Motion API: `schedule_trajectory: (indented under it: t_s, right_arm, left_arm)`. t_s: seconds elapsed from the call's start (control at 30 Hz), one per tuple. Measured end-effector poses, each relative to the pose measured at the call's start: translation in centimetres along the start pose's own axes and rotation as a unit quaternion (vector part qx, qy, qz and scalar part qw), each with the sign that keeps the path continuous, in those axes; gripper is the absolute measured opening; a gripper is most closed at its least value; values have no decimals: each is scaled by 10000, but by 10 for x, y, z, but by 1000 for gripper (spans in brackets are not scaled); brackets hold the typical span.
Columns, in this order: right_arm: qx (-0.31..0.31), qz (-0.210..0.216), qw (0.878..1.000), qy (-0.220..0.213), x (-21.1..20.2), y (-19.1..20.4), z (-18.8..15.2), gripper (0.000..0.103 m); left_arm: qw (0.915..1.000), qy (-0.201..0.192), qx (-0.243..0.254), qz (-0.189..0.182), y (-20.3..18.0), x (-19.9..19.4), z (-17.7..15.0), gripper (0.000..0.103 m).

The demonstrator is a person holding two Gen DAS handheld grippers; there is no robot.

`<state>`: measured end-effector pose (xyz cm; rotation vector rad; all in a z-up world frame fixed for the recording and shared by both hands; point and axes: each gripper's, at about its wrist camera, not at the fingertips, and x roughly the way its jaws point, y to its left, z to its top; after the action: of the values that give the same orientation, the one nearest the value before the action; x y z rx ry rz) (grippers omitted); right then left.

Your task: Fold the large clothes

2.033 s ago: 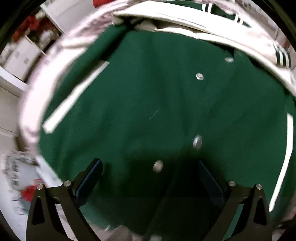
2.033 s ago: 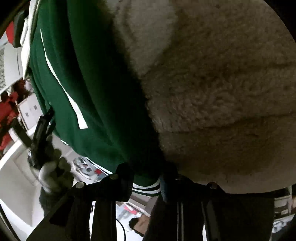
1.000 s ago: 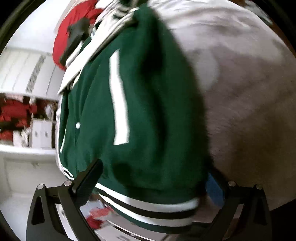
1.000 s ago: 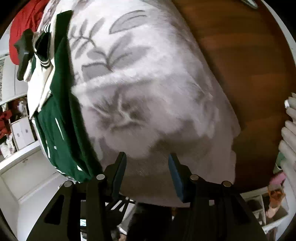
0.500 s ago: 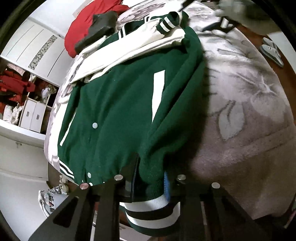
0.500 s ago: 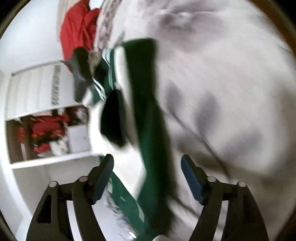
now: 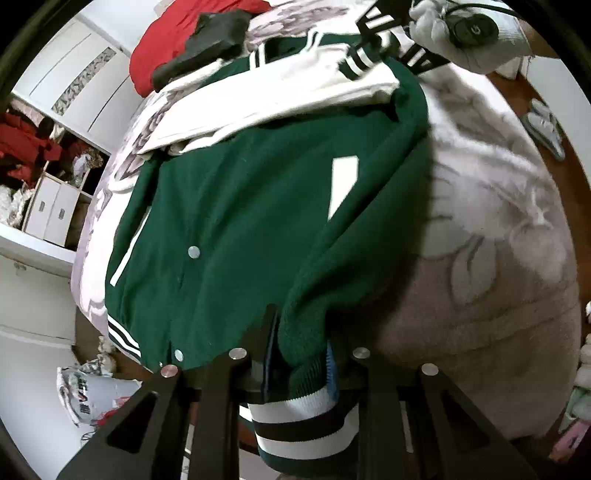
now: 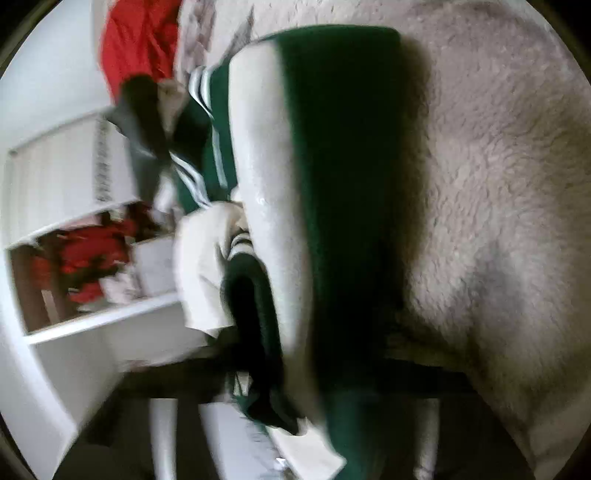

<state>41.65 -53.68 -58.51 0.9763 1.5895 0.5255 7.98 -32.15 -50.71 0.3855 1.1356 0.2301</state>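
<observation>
A green varsity jacket (image 7: 240, 221) with white sleeves and striped hem lies on a fleecy floral blanket (image 7: 498, 258). My left gripper (image 7: 299, 354) is shut on the jacket's near hem corner, the striped ribbing bunched between the fingers. In the left wrist view my right gripper (image 7: 469, 26) and its gloved hand are at the jacket's far shoulder end. In the right wrist view the jacket's green and white edge (image 8: 332, 184) fills the middle and covers the right gripper's fingers, so its jaws are hidden.
A red garment (image 7: 177, 40) and a dark cloth (image 7: 210, 33) lie at the blanket's far end. White shelves with red clothes (image 7: 33, 147) stand to the left. Wood floor (image 7: 517, 99) and a slipper (image 7: 546, 125) lie to the right. A bag (image 7: 88, 391) sits below.
My left gripper has closed on the jacket's hem corner and held it. My right gripper swung from the blanket to the jacket's far shoulder end, with the cloth now over its fingers.
</observation>
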Motion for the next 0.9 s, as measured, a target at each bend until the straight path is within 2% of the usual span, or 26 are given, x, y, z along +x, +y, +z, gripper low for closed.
schedule_trajectory:
  t_s: [0.03, 0.13, 0.3, 0.37, 0.5, 0.6, 0.67, 0.73, 0.8, 0.87, 0.9]
  right_arm:
    - [-7, -123, 9999, -46, -1, 9, -2, 26]
    - [-233, -347, 9990, -148, -8, 56, -13, 23]
    - [-758, -801, 9936, -260, -8, 182, -33, 22]
    - [-892, -1089, 9898, -204, 1, 229, -37, 22]
    - [-1040, -1859, 9769, -164, 72, 333, -42, 22]
    - [-1030, -2384, 9656, -154, 146, 383, -39, 22]
    - [-988, -2713, 9573, -166, 200, 404, -39, 22]
    - [-1034, -3051, 9466, -127, 254, 414, -37, 22]
    - [-953, -3304, 9390, -117, 301, 412, -35, 22]
    - [-840, -3408, 9361, -223, 327, 405, -29, 25]
    - [-812, -3476, 9339, -195, 336, 402, -27, 37]
  left_arm:
    - [9999, -35, -84, -69, 8, -4, 2, 17]
    - [9986, -116, -409, -303, 42, -16, 7, 17]
    - [9901, -103, -1145, -800, 121, -25, 15, 16]
    - [9837, -38, -1454, -1058, 164, -20, 18, 16]
    - [9716, 64, -1965, -1319, 251, 0, 22, 16]
    - [9573, 274, -2433, -1540, 326, 36, 19, 16]
    - [9397, 475, -2893, -1761, 376, 72, 12, 16]
    - [9282, 551, -3184, -1847, 406, 102, 4, 16]
    - [9240, 649, -3293, -1835, 426, 136, -4, 16]
    - [9210, 913, -3193, -2037, 435, 176, -9, 17]
    - [9137, 1100, -3223, -2218, 439, 197, -13, 23]
